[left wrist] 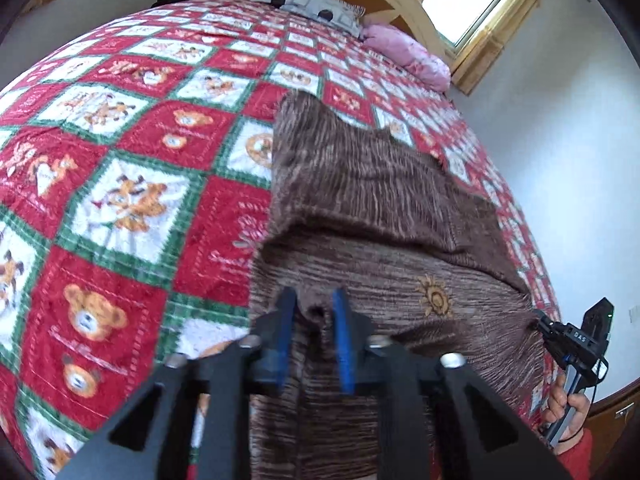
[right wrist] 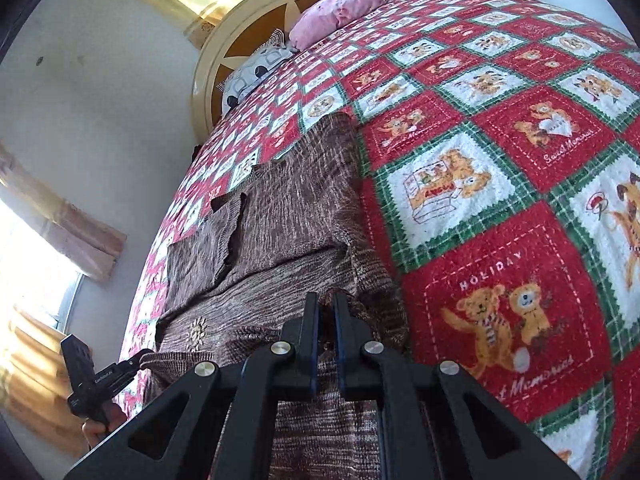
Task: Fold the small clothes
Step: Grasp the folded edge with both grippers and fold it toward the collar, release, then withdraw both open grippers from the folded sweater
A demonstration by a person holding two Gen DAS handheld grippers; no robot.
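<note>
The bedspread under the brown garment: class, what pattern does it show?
Red and white squares with green borders, printed with teddy bears; the bedspread shows best in the right wrist view.

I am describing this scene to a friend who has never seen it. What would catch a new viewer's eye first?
First comes the red, white and green teddy-bear quilt that covers the whole bed. On it lies a brown knitted garment with a small golden sun motif; the left gripper and the right gripper each pinch its near edge. At the headboard rest a pink pillow and a grey patterned pillow.
</note>
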